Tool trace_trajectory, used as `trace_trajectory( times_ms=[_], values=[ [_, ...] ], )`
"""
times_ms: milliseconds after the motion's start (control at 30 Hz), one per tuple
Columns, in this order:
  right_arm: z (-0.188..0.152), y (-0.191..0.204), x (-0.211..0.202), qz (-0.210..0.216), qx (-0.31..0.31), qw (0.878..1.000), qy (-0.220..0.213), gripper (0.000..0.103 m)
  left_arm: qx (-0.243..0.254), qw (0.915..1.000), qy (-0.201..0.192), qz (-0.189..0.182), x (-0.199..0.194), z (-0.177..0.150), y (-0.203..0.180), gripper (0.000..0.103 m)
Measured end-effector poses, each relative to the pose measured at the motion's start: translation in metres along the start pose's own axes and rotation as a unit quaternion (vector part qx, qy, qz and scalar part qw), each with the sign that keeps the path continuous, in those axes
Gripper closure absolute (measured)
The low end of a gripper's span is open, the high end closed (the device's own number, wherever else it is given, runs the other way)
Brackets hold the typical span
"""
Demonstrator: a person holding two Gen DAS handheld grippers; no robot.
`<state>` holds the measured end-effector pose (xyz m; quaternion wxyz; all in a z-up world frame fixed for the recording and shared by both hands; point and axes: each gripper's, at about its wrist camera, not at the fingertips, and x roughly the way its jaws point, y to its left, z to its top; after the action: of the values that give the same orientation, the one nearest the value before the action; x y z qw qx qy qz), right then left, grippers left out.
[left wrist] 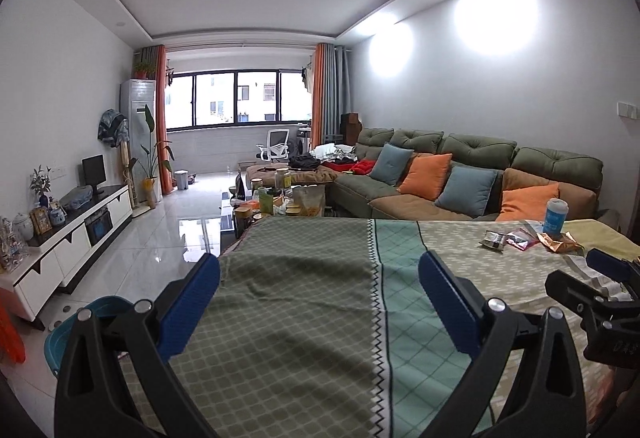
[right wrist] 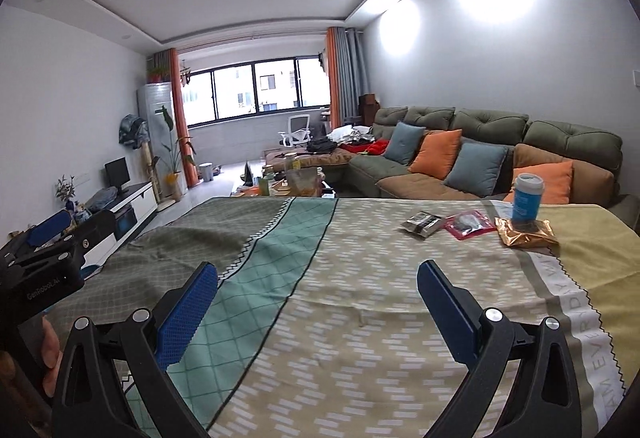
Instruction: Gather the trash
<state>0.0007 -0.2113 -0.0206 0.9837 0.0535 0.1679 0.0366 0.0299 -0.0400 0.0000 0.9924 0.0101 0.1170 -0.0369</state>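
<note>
Both the left gripper and the right gripper hover above the cloth-covered bench with jaws spread wide, holding and touching nothing. The trash lies together at the far right of the bench: a dark silvery wrapper, a red packet just beside it, and a gold wrapper under a blue cup near the far edge. Between the jaws and that cluster the cloth is bare, and a sofa stands beyond the far edge.
</note>
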Motion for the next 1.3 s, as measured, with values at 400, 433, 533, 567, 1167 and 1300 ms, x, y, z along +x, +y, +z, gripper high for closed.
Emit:
trace_trajectory(
  times_ms=[400,433,533,567,1167,1300],
  values=[
    [0.001,-0.005,-0.008,-0.022,-0.003,1.000,-0.014,0.004,-0.001,1.0000,0.004,0.001,0.005,-0.001,-0.009,0.003],
    [0.002,-0.004,-0.009,-0.022,-0.003,1.000,-0.016,0.004,-0.001,1.0000,0.004,0.001,0.005,-0.001,-0.009,0.003],
    [0.003,-0.004,-0.012,-0.025,-0.002,0.999,-0.020,0.004,-0.001,1.0000,0.003,0.003,0.005,-0.001,-0.007,0.003],
    [0.004,-0.004,-0.012,-0.026,-0.002,0.999,-0.022,0.004,-0.002,1.0000,0.003,0.003,0.004,-0.001,-0.007,0.003],
    [0.006,-0.001,-0.018,-0.034,-0.005,0.999,-0.034,0.004,-0.007,0.9999,-0.004,0.008,0.000,-0.006,-0.003,0.003],
    [0.006,-0.001,-0.018,-0.034,-0.004,0.999,-0.036,0.004,-0.008,0.9999,-0.004,0.009,0.001,-0.005,-0.002,0.003]
  ],
)
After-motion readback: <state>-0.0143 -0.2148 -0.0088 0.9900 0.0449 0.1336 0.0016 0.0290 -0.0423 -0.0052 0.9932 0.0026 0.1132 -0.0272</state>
